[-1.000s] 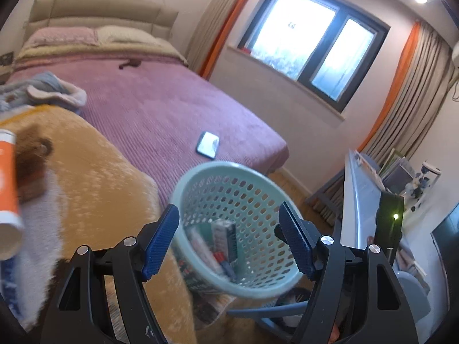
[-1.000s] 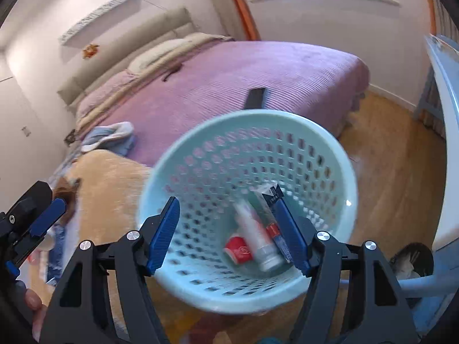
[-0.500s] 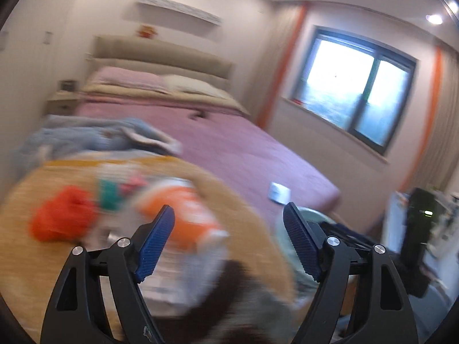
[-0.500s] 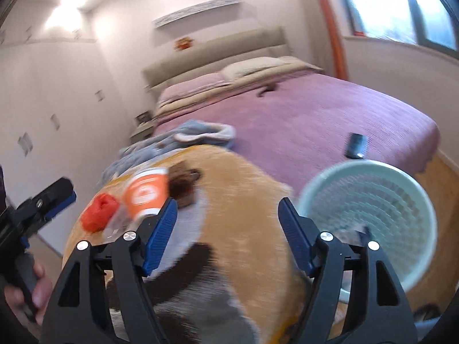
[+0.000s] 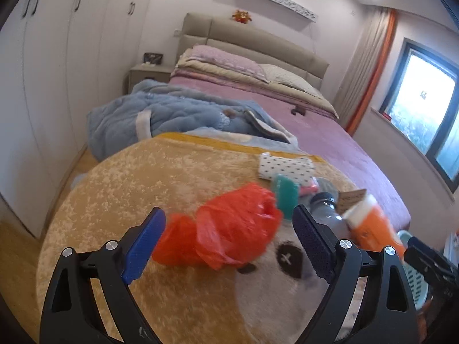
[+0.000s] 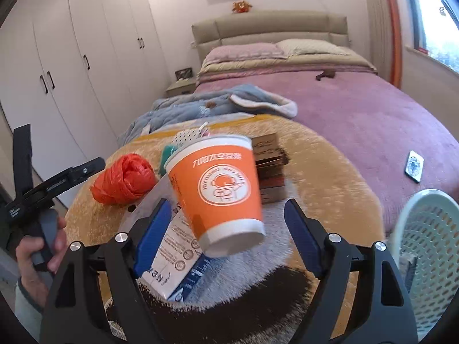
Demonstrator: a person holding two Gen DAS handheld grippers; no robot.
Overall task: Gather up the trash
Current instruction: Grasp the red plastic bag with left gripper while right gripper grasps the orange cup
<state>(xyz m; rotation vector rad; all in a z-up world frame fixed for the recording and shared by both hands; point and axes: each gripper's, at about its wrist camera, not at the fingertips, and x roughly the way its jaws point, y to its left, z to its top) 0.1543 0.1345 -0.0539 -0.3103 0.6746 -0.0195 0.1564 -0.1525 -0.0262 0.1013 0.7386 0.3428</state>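
Note:
A crumpled red plastic bag lies on the yellow plush blanket, right between the open fingers of my left gripper. An orange paper cup lies tilted on a white and blue carton, between the open fingers of my right gripper. The red bag and the left gripper also show in the right wrist view. The mint perforated basket stands at the right edge. A clear bottle lies beside the cup.
A dotted pouch, a teal item and a brown box stack lie on the blanket. A blue jacket and a phone lie on the purple bed. White wardrobes stand at the left.
Both grippers have swung away from the basket to the trash pile. The left one now frames the red bag, the right one frames the orange cup. Both stay open.

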